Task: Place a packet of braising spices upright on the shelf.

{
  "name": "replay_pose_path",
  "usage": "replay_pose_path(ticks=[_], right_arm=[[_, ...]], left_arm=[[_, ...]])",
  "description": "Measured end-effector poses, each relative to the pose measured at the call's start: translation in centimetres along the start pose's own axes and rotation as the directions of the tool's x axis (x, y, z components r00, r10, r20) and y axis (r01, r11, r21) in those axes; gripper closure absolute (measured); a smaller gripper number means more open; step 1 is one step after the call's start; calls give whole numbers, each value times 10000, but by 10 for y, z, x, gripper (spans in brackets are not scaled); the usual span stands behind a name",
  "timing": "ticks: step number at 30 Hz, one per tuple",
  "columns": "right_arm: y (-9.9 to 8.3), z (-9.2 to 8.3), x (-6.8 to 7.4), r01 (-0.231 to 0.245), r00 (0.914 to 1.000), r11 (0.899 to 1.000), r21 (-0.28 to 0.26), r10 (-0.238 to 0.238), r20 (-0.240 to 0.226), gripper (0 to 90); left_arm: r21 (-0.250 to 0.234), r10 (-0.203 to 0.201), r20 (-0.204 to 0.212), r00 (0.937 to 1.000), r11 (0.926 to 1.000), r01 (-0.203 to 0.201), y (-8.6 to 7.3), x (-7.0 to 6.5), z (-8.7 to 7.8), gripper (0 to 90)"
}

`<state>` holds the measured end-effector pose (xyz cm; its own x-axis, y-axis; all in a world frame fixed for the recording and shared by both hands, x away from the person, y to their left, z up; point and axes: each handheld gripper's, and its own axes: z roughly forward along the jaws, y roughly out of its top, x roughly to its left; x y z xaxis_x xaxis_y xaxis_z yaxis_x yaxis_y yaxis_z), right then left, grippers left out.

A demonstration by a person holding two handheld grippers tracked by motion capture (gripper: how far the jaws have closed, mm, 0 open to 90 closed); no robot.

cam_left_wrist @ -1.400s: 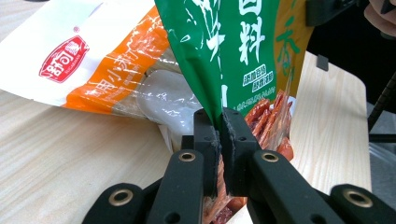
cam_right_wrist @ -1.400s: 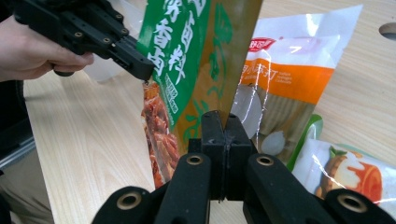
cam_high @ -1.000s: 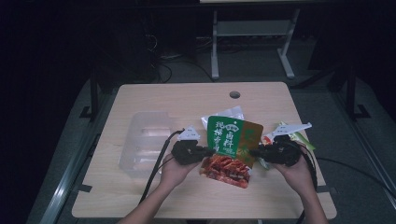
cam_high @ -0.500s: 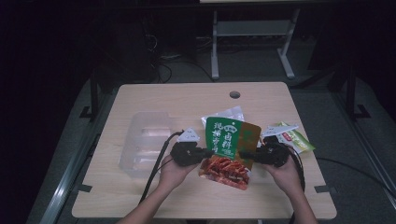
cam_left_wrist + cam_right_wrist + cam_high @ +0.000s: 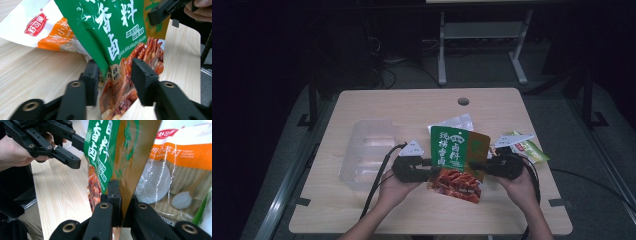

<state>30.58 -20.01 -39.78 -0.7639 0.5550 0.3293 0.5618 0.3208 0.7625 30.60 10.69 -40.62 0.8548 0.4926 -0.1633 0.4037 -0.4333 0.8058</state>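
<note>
A green and gold spice packet [image 5: 454,150] with red food pictured on it stands tilted up off the table between my two grippers. My right gripper [image 5: 484,167] is shut on its gold right edge; in the right gripper view the jaws [image 5: 125,200] pinch the packet [image 5: 100,145] tightly. My left gripper [image 5: 432,170] is at the packet's left edge. In the left gripper view its jaws [image 5: 115,75] stand apart, with the packet's lower edge [image 5: 112,30] hanging in the gap between them.
A white and orange bag [image 5: 457,121] lies behind the packet, also seen close up [image 5: 180,157]. A clear plastic tray [image 5: 362,155] sits at the left. A green packet [image 5: 532,150] lies at the right. The wooden table [image 5: 412,105] has a cable hole [image 5: 463,101].
My right gripper has moved left and taken the packet's right edge. The packet has tipped up from the table. The left gripper has stayed at the packet's left edge.
</note>
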Motion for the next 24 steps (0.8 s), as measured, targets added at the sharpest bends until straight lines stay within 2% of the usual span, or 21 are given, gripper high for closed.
replay_pose_path(ticks=[4, 9, 12, 15, 18, 24], right_arm=[[0, -3, 2, 53, 10000, 10000, -26, -53, 30, 890], [-1, -5, 2, 79, 9999, 9999, -84, -78, 96, 891], [-1, -6, 2, 114, 9999, 9999, -94, -113, 103, 891], [0, -7, 6, 243, 9996, 9996, -112, -241, 161, 894], [2, -8, 9, 371, 9991, 9993, -75, -370, 200, 894], [3, -8, 12, 433, 9989, 9990, -104, -431, 184, 894]], left_arm=[[130, 239, -145, 9996, 9996, -237, -1, -2, -2, 517], [142, 332, -319, 9989, 9994, -328, -5, -5, -8, 476], [128, 268, -222, 9994, 9996, -265, -7, -6, -10, 459], [102, 434, -156, 9989, 9990, -433, -10, -10, -13, 439], [33, 387, -101, 9992, 9992, -386, -14, -13, -16, 429], [169, 448, -63, 9990, 9989, -447, -24, -17, -22, 399]])
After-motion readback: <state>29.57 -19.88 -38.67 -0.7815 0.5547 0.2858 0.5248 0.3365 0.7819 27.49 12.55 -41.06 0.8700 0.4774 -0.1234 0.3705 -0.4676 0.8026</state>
